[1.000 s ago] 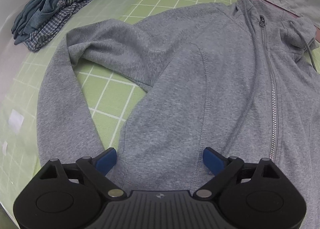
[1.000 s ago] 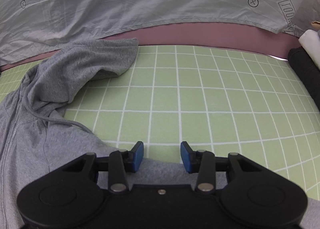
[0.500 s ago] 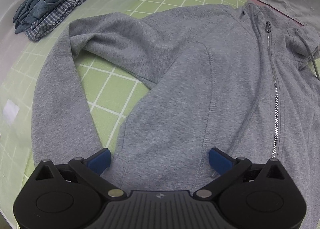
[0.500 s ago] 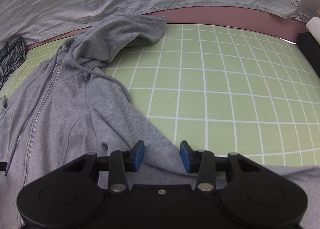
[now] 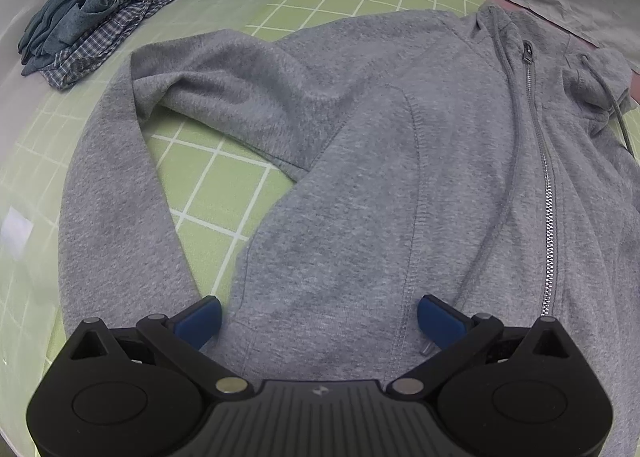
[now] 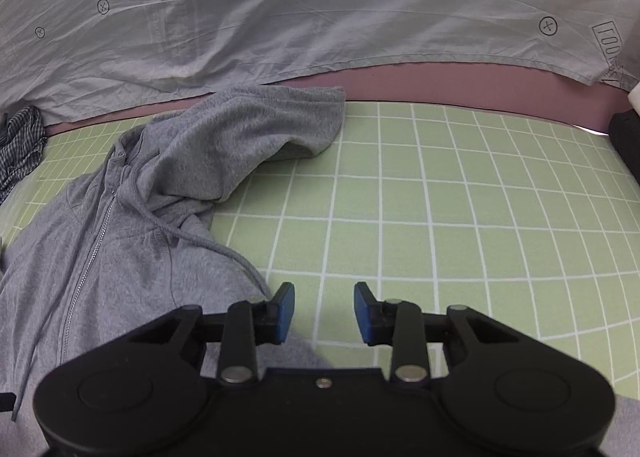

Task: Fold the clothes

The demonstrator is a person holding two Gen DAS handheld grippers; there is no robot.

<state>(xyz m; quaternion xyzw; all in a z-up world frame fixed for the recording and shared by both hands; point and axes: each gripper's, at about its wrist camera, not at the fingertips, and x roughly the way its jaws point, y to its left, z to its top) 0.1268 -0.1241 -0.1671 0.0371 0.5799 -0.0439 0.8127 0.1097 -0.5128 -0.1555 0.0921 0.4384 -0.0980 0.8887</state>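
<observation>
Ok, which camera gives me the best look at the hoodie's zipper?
The left wrist view: the zipper runs nearly its whole length there, from the pull near the collar down the grey hoodie. The right wrist view catches only the upper stretch of the zipper, at the left edge and steeply foreshortened.

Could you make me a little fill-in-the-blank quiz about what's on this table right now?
1. The grey hoodie closes with a ____ down its front.
2. It lies on a mat with a white grid, coloured ____.
3. The sheet behind shows an orange ____.
4. The left tongs hold ____.

Missing: zipper; green; carrot; nothing
</observation>
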